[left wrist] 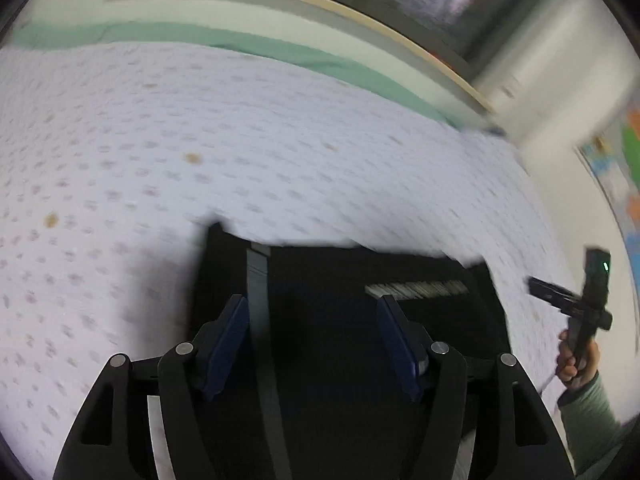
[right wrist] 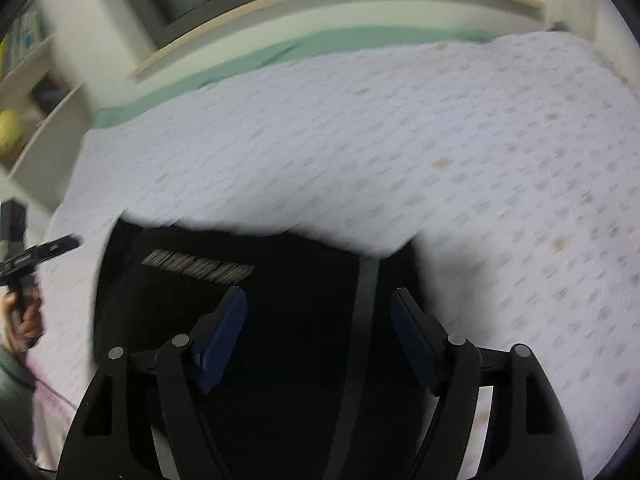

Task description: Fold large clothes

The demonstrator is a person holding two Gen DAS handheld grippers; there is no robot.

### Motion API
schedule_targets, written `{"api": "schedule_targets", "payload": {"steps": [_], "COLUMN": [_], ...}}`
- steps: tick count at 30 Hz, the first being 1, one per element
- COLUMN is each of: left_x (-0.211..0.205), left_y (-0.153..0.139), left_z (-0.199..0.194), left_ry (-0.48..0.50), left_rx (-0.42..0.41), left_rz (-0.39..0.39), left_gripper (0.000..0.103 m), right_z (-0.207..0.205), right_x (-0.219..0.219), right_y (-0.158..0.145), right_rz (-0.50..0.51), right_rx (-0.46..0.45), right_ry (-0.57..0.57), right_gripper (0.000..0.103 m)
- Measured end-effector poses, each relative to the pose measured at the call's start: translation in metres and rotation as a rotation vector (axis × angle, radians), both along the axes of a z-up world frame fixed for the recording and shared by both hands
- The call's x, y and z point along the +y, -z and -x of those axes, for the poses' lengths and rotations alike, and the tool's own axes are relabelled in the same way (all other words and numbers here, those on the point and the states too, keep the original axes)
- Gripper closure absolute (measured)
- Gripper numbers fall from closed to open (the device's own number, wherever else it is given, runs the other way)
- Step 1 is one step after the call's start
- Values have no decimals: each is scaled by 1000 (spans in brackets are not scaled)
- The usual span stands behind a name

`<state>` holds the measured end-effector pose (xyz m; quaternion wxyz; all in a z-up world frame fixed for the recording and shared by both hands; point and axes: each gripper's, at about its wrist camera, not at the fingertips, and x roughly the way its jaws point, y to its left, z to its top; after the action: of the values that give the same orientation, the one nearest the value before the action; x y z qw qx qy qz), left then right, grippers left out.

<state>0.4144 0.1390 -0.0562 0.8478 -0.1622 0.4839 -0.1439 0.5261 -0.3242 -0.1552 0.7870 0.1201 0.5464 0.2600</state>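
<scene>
A black garment with a grey stripe and a pale printed strip lies flat on the patterned white bedsheet. It also shows in the right wrist view. My left gripper is open and hovers over the garment's left part, straddling the grey stripe. My right gripper is open and hovers over the garment's right part, near its grey stripe. Each gripper also shows from the other view: the right gripper at the far right, the left gripper at the far left. Both views are motion-blurred.
A green sheet edges the far side of the bed, with a pale wooden bed frame behind. White shelves stand at the left of the right wrist view. A colourful poster hangs on the right wall.
</scene>
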Motion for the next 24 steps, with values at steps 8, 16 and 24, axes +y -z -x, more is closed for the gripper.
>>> {"api": "schedule_targets", "payload": {"steps": [8,16,24], "left_x": [-114,-109,-89], "left_y": [86,115,58], "left_z": [40,21,-27], "left_ry": [88,32,5], "left_rx": [130,218,119], "left_rz": [-92,-99,-23], "left_gripper": [36,36,35], "right_z": [47,42,-14], "right_x": [101,97,89], "right_y": [63,81,53], "right_rz": [237,219,211], "right_rx": [11,68,-3], "right_ry": [-87,-89,-15], "right_gripper": [25,26,29]}}
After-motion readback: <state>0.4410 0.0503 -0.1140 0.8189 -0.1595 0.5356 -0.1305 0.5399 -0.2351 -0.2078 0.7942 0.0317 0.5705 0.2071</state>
